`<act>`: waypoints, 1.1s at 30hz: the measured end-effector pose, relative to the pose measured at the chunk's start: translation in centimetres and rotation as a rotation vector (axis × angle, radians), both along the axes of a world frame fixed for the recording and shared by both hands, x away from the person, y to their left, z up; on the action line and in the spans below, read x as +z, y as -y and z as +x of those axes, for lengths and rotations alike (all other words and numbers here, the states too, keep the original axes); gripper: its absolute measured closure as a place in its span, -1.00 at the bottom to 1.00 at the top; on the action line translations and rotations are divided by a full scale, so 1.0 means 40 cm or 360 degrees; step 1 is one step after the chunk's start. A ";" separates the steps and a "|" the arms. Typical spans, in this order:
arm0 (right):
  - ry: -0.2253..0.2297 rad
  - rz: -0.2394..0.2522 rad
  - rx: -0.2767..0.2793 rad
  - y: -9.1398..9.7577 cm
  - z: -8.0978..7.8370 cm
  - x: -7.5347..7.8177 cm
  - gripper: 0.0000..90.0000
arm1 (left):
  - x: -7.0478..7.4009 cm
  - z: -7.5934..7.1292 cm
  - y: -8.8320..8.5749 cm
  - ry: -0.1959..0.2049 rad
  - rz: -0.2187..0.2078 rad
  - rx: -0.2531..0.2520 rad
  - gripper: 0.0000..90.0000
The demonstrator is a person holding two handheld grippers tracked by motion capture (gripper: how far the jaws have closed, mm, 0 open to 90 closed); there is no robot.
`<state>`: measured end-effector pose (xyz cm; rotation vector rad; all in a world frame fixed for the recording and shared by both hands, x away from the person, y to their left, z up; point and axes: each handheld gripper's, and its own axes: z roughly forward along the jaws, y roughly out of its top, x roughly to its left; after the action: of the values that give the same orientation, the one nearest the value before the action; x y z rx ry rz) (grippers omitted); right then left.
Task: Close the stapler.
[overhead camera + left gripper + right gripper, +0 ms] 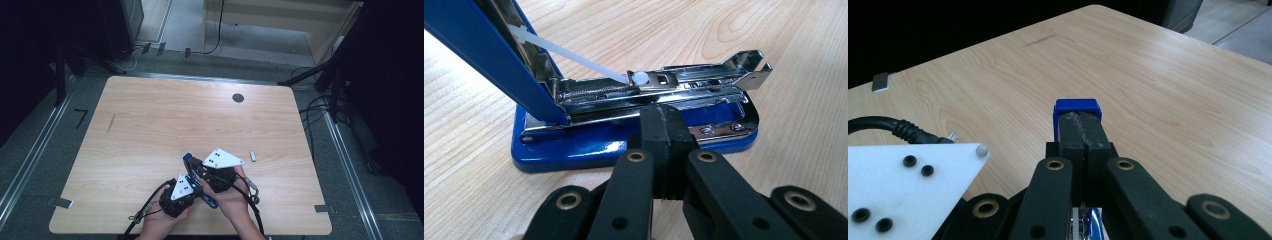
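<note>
Both grippers are working near the table's point(150, 115) front edge: the left gripper point(663, 131), jaws together, is pressing against the blue stapler's point(634, 145) base, while the right gripper point(1082, 131) is lying clamped along its raised lid. Wide bare wood is lying beyond; a small white piece point(253, 156) is resting nearby.

The wooden table point(150, 130) carries a small white oblong piece point(253, 156) near its right edge and a round dark grommet point(238, 98) close to its far edge. A thin dark streak point(110, 123) marks the table's left part, and black cables point(315, 107) trail on the floor beyond its far right corner.
</note>
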<state>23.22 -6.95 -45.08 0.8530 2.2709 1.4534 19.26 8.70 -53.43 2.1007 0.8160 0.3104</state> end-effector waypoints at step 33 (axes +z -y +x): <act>-0.0012 -0.0069 0.0009 -0.040 0.039 -0.010 1.00 | 0.000 0.000 0.000 0.0000 0.0002 -0.0002 1.00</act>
<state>24.80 -5.34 -45.49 0.8413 2.3034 1.4008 19.25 8.69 -53.42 2.1021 0.8148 0.3106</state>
